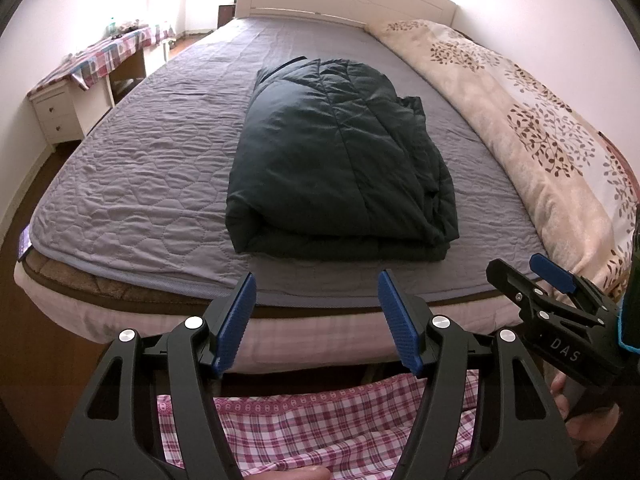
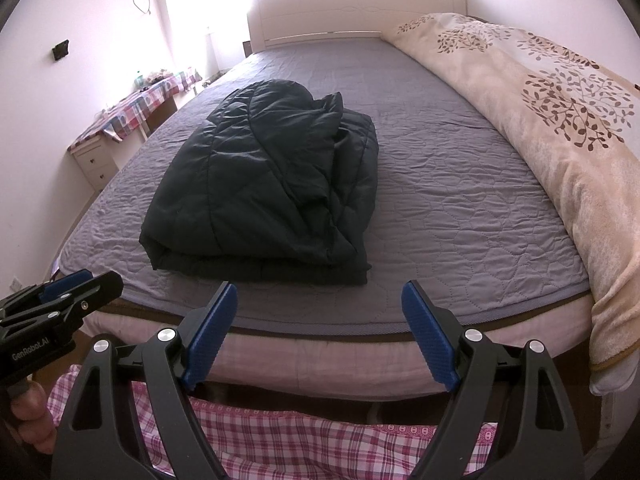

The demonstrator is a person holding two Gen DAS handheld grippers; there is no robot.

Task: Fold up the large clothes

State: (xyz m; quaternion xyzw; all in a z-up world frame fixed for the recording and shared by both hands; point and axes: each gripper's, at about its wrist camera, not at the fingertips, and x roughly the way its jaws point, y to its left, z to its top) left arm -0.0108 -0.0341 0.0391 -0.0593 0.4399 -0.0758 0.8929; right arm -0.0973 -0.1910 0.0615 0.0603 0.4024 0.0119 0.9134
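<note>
Both released: left gripper [image 1: 316, 312], right gripper [image 2: 320, 320]; folded jacket [image 1: 340, 160] apart.

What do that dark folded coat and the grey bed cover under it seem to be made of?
The dark folded quilted coat looks like smooth synthetic shell fabric with padding: a slight sheen, stitched panels, puffy folds. The grey quilted bed cover looks like matte woven cloth, stitched in a hexagon pattern and lightly wrinkled. Exact fibres cannot be told.

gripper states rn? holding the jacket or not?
Left hand-held gripper: open, empty, short of the folded jacket.
Right hand-held gripper: open, empty, also clear of the jacket.
</note>
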